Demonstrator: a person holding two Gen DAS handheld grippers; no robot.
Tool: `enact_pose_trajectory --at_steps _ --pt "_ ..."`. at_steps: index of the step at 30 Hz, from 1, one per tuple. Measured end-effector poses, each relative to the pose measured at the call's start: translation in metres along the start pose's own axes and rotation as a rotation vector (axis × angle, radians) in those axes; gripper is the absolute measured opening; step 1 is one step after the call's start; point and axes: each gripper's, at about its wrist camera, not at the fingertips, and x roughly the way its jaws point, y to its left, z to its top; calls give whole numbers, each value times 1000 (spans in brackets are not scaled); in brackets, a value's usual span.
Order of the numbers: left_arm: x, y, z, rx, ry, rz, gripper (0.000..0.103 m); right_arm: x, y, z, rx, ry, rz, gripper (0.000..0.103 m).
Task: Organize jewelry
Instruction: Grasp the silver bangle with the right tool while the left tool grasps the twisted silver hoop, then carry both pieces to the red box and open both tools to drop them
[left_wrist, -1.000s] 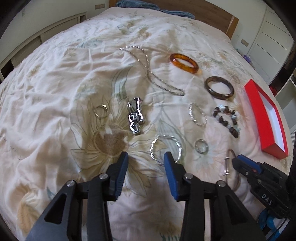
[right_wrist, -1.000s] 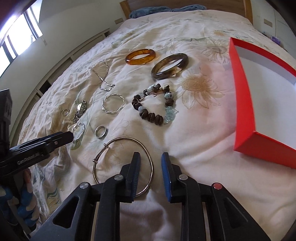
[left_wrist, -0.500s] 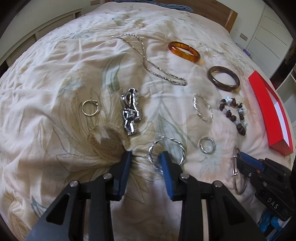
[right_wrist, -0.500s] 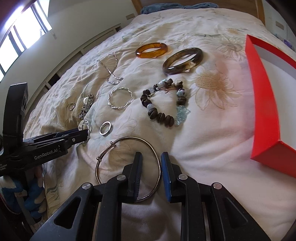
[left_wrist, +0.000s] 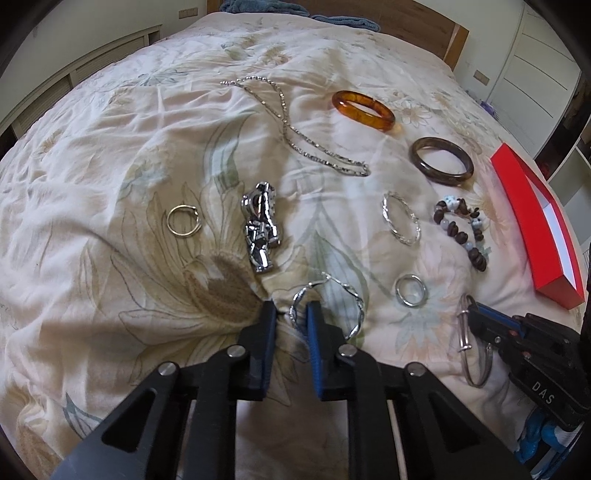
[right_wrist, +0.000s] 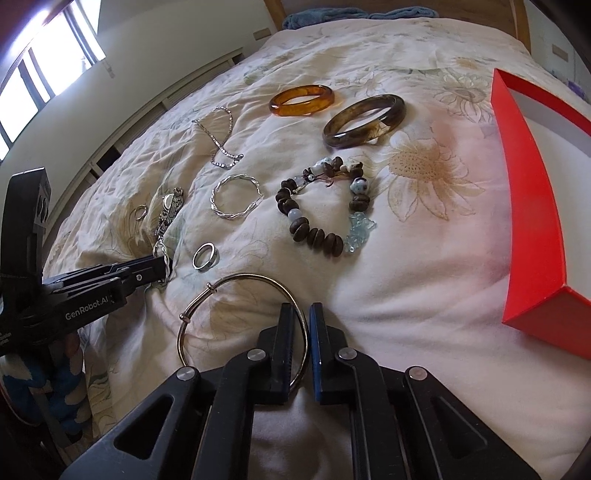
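Jewelry lies spread on a floral bedspread. My left gripper (left_wrist: 291, 308) has its tips down on the cloth, astride the near rim of a twisted silver bangle (left_wrist: 359, 312). Its jaws are closing, and a gap still shows beside the rim. My right gripper (right_wrist: 300, 310) is shut on the right side of a thin plain metal bangle (right_wrist: 255, 276). In the left wrist view that gripper (left_wrist: 476, 314) sits at the lower right on the same bangle (left_wrist: 480, 380). An open red box (right_wrist: 532, 206) lies to the right.
Further out lie an amber bangle (left_wrist: 364, 109), a dark bangle (left_wrist: 441, 160), a bead bracelet (left_wrist: 461, 232), a second twisted hoop (left_wrist: 400, 218), a silver ring (left_wrist: 410, 291), a chunky silver bracelet (left_wrist: 260, 229), a small ring (left_wrist: 183, 219) and a chain (left_wrist: 295, 136).
My left gripper came forward onto the twisted bangle's near rim and its jaws narrowed a lot. The right jaws shut onto the thin bangle's rim.
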Motion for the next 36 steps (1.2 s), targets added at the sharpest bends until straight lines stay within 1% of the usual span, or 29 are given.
enact_pose_trajectory --at_steps 5,14,24,36 --pt "-5 -1 2 3 -2 -1 10 -7 8 1 -32 -9 -30 5" --pt "-20 -1 3 15 -25 4 6 -31 18 -6 -49 -38 -96 5" --pt "-50 2 5 5 -67 -17 4 -62 35 -6 -78 -88 -137 5" --pt "-60 10 -19 -19 -51 -62 3 -91 54 -25 -97 -100 -170 5"
